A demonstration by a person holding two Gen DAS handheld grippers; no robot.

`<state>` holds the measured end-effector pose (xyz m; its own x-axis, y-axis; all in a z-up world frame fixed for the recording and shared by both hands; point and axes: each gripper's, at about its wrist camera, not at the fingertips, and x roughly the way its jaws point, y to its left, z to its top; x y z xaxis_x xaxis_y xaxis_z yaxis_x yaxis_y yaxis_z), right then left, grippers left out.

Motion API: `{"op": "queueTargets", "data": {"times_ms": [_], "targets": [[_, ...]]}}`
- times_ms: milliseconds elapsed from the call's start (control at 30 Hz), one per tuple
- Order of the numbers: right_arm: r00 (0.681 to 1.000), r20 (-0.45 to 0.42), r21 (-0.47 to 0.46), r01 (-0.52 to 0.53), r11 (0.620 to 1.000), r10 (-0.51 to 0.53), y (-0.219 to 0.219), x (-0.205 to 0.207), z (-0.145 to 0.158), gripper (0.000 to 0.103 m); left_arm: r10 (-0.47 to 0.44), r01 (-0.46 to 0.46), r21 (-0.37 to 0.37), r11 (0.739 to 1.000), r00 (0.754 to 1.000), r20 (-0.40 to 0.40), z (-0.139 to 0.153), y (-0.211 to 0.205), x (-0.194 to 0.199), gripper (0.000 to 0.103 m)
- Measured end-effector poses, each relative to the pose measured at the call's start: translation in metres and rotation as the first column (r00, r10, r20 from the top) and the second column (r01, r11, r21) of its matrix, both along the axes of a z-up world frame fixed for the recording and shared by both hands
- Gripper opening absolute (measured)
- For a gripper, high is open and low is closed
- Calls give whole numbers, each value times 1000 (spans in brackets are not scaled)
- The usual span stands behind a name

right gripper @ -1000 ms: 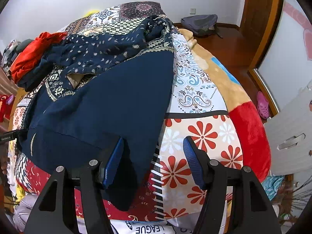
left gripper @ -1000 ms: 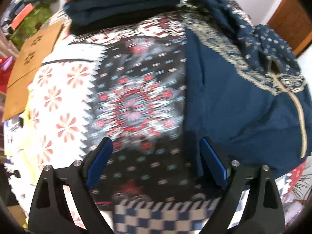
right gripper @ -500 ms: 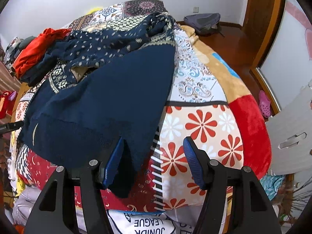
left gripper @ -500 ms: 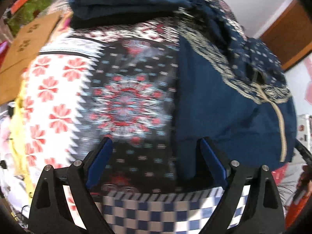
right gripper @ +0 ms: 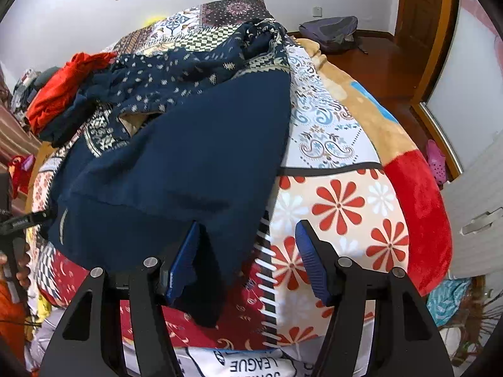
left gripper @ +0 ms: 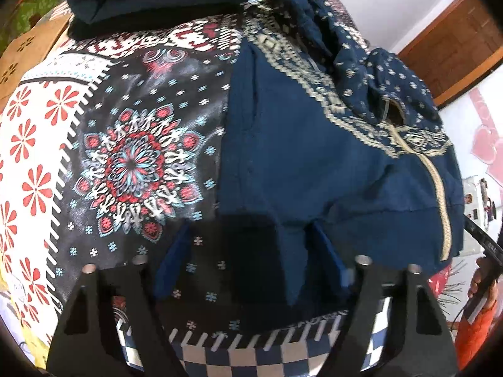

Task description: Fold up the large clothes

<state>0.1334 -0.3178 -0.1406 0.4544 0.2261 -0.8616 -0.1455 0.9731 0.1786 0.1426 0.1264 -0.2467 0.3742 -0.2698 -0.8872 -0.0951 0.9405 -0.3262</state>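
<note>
A bed fills both views, covered by a patchwork blanket (left gripper: 132,163) with red flowers on white at the left and a dark star panel in the middle. A navy garment (right gripper: 176,169) lies spread across it, its patterned part bunched toward the upper frame. The left gripper (left gripper: 251,264) has just been closing, a hanging corner of the garment between its jaws, not yet clamped. The right gripper (right gripper: 248,260) stands half spread over another corner. White walls, a wooden door (right gripper: 424,31) and a backpack (right gripper: 330,31) on the floor lie at the upper right.
</note>
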Motion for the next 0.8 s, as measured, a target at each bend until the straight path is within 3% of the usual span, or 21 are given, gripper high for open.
{"op": "queueTargets", "data": {"times_ms": [200, 467, 567, 633, 667, 800], "targets": [[1000, -7, 101, 4, 995, -3, 0, 8, -1, 60, -32, 33, -23, 999, 999, 27, 2, -10, 13, 35], [1000, 0, 164, -17, 986, 17, 13, 12, -5, 58, -52, 49, 35, 998, 995, 81, 10, -18, 12, 14], [1000, 14, 177, -24, 984, 22, 15, 15, -1, 42, -54, 51, 37, 998, 994, 97, 18, -21, 14, 12], [999, 27, 205, -24, 978, 19, 12, 17, 4, 26, -58, 55, 28, 998, 991, 117, 26, -23, 18, 11], [999, 30, 224, -24, 974, 18, 11, 19, 7, 12, -60, 57, 26, 998, 990, 124, 29, -24, 20, 10], [998, 61, 263, -47, 964, 32, 13, 29, 19, 9, -73, 73, 3, 997, 980, 183, 53, -29, 31, 10]]}}
